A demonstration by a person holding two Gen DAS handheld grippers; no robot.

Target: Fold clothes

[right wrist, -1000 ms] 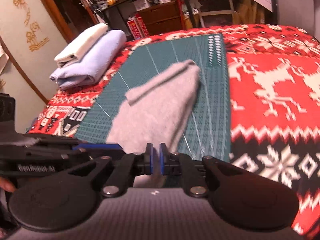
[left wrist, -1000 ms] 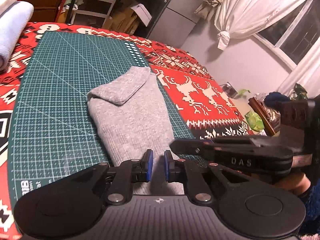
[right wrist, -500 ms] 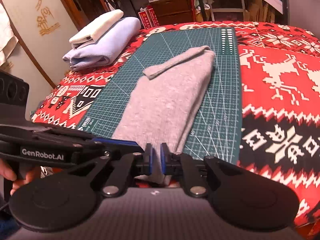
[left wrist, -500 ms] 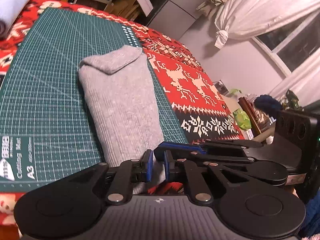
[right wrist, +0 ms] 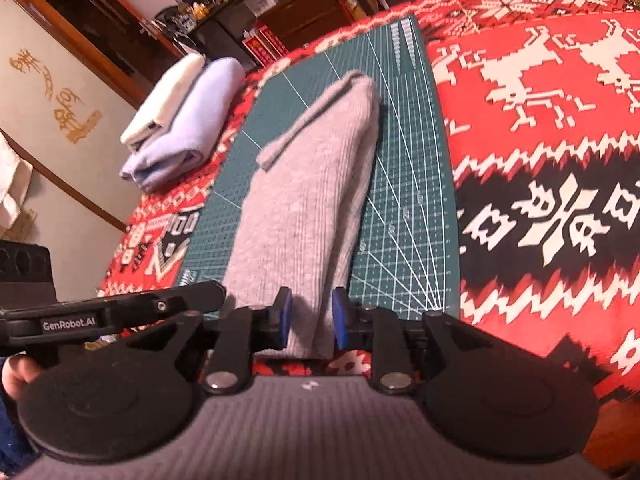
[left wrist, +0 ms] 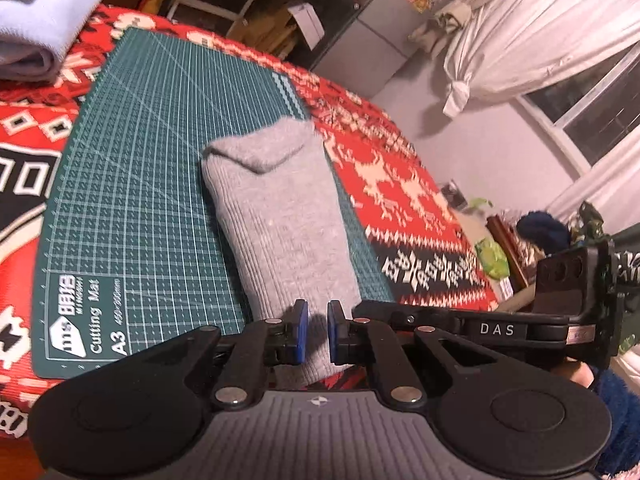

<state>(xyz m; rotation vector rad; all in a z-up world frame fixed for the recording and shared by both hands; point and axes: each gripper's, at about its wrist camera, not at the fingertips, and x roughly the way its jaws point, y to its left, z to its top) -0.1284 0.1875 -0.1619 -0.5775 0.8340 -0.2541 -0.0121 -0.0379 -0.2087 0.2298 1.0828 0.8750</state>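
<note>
Broadly, item one: a bed-like surface under a red, white and black reindeer-pattern blanket, the largest thing in both views. Item two: a green A3 cutting mat laid flat on the blanket, its printed corner label near the left gripper's side. Item three: a grey ribbed knit garment, folded into a long narrow strip, lying along the right-hand part of the mat; its far end carries a small turned-over flap, and its near end reaches past the mat's front edge toward both grippers. Item four: a stack of folded clothes beyond the mat's far left corner, a pale blue folded piece with a cream folded piece on top, resting on the blanket and well apart from the grey garment. Item five: left gripper, jaws drawn close together with a narrow gap, the garment's near end showing between the blue pads; whether the pads pinch the cloth cannot be told. Item six: right gripper, just beside the left one, jaws parted and lately widening, the garment's near edge lying between them without being pressed.
</note>
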